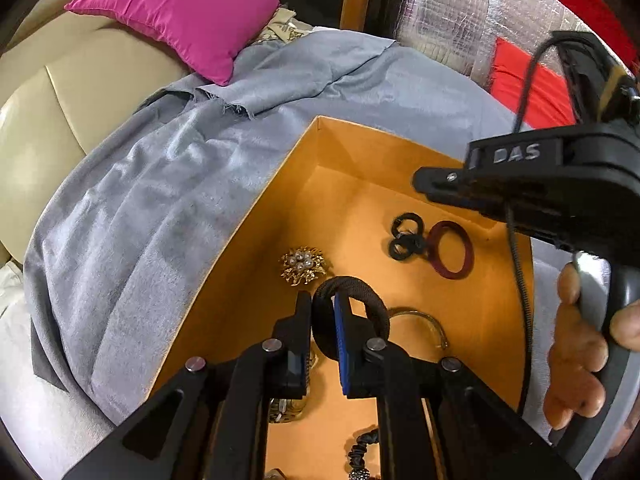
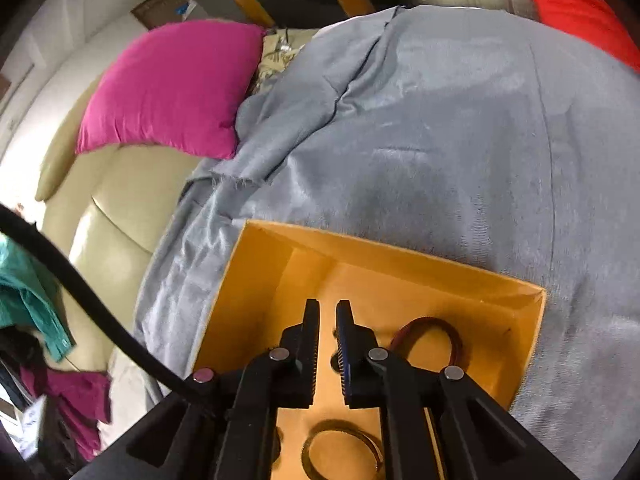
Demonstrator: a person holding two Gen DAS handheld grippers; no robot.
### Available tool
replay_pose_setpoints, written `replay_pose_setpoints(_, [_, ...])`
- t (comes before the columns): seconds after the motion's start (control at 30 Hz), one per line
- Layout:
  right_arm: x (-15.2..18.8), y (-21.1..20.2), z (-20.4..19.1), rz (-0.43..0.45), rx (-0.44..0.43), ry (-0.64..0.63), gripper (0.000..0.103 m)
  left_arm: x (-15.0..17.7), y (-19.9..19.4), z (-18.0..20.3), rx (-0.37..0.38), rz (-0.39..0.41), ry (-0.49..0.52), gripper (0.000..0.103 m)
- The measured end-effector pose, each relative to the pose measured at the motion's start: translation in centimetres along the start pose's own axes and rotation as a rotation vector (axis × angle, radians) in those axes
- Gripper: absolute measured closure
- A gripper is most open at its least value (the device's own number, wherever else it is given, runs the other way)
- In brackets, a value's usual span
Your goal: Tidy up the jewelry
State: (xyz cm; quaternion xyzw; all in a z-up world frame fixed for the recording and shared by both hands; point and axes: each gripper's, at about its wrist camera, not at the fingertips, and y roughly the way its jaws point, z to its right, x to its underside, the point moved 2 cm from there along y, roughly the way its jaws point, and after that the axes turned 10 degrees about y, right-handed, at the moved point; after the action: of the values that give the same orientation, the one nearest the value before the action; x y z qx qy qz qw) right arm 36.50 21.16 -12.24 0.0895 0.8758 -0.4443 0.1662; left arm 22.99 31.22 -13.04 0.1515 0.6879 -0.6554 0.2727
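An open orange box (image 1: 280, 184) lies on a grey cloth. My left gripper (image 1: 323, 308) hangs over the box's near part, shut on a black hair tie (image 1: 360, 292) that loops round its blue-padded finger. On the box floor lie a gold pearl brooch (image 1: 303, 266), small black hair ties (image 1: 408, 236), a maroon hair tie (image 1: 452, 250) and a gold bangle (image 1: 424, 320). My right gripper (image 2: 327, 312) is over the box with its jaws nearly together and nothing between them. The maroon hair tie (image 2: 430, 334) and the gold bangle (image 2: 340, 452) lie below it.
The grey cloth (image 1: 160, 200) covers a beige sofa (image 1: 48, 120) with a pink cushion (image 1: 180, 12) at the back. A red cushion (image 1: 536, 92) lies at the far right. A watch (image 1: 286, 408) and a black beaded piece (image 1: 362, 452) lie under my left gripper. A person's hand (image 1: 572, 340) holds the right gripper (image 1: 424, 184).
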Motion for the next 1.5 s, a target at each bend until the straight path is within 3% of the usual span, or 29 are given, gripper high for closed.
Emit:
replay_pose_setpoints(0.1, [0.1, -1.3, 0.5, 0.031, -0.034, 0.014, 0.093, 0.0, 0.0, -0.3, -0.014, 0.001, -0.011, 0.089])
replay_pose_setpoints(0.27, [0.6, -4.4, 2.0, 0.074, -0.079, 0.045, 0.093, -0.3, -1.5, 0.3, -0.068, 0.059, 0.003, 0.052])
replay_pose_setpoints(0.47, [2.8, -9.5, 3.6, 0.115, -0.061, 0.035, 0.092, -0.4, -4.1, 1.8, -0.152, 0.158, 0.057, 0.044])
replay_pose_setpoints(0.53, [4.3, -11.7, 3.6, 0.13, -0.034, -0.009, 0.075, -0.2, -5.8, 2.2, -0.187, 0.199, 0.074, 0.042])
replay_pose_setpoints(0.57, [5.4, -13.2, 3.5, 0.143, -0.011, -0.037, 0.068, 0.2, -7.1, 2.4, -0.208, 0.231, 0.086, 0.036])
replay_pose_setpoints(0.6, [6.1, -14.1, 3.7, 0.152, -0.004, -0.05, 0.054, 0.7, -8.2, 2.6, -0.232, 0.255, 0.095, 0.031])
replay_pose_setpoints(0.63, [7.1, -15.5, 3.6, 0.166, -0.005, -0.067, 0.048, 1.2, -9.2, 2.7, -0.248, 0.27, 0.104, 0.022])
replay_pose_setpoints(0.67, [8.1, -16.7, 3.4, 0.171, -0.005, -0.085, 0.048, 1.8, -10.3, 2.9, -0.261, 0.283, 0.119, 0.02])
replay_pose_setpoints(0.87, [13.3, -22.0, 1.2, 0.212, 0.004, -0.191, 0.048, 4.8, -17.1, 3.7, -0.411, 0.354, 0.221, 0.014])
replay_pose_setpoints(1.2, [21.8, -28.0, -3.9, 0.323, 0.042, -0.345, 0.037, 8.5, -25.5, 2.7, -0.405, 0.399, 0.208, 0.01])
replay_pose_setpoints(1.5, [25.2, -29.9, -5.3, 0.372, 0.093, -0.358, 0.035, 10.5, -28.8, 2.3, -0.398, 0.415, 0.19, 0.009])
